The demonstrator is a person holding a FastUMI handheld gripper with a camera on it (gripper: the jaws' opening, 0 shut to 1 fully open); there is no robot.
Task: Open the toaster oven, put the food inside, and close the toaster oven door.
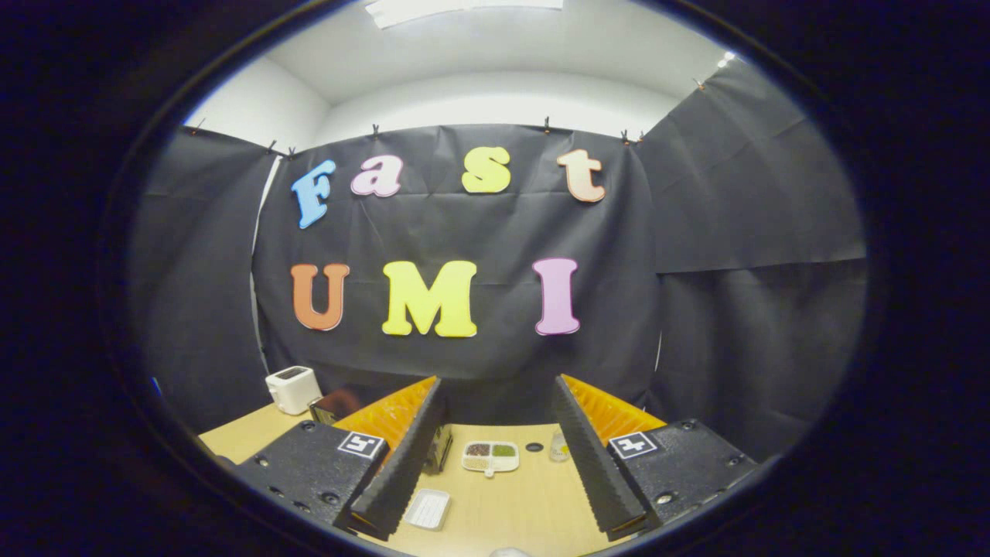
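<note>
The gripper point(495, 456) is held high over the wooden table point(510, 503), fingers spread wide with nothing between them. The toaster oven point(340, 406), partly hidden behind the left finger, appears to be shut. A divided food tray point(490, 456) sits between the fingers, further along the table. The gripper should be lowered and aimed left at the oven door first. A white toaster point(293, 389) stands beyond.

Ridged jaws, 2 square-marker housings, screws
</note>
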